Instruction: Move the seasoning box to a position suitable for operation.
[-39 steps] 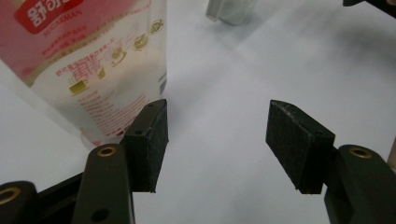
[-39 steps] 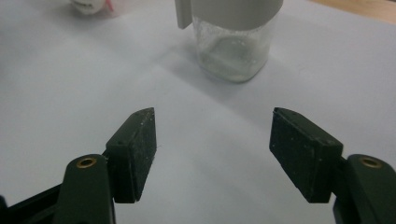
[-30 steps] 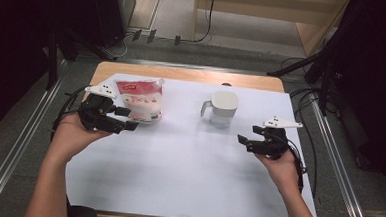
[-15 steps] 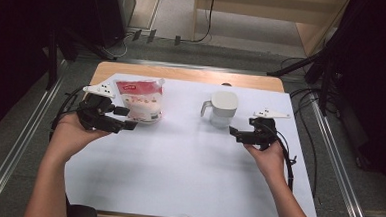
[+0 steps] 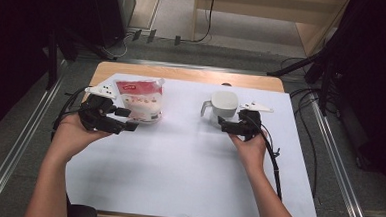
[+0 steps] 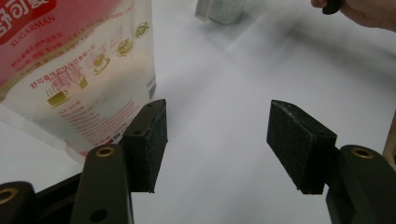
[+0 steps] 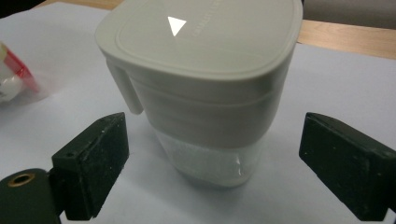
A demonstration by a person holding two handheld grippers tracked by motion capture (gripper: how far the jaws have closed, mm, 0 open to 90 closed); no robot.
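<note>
A pink-and-white printed pouch stands at the left of the white sheet. My left gripper is open right beside its lower right corner, and one pad is almost against the pouch. A white lidded jug with a clear base stands at centre right. My right gripper is open close in front of it. Its jaws have just been opening. The jug is in line with the gap of the right gripper, and neither pad touches it.
A white sheet covers most of the wooden table. Cables trail from both grippers over the table's sides. Metal rails run along both sides. The other hand appears far off in the left gripper view.
My right hand has moved left and forward, from the sheet's right side up to the jug. The left hand and the pouch have stayed put.
</note>
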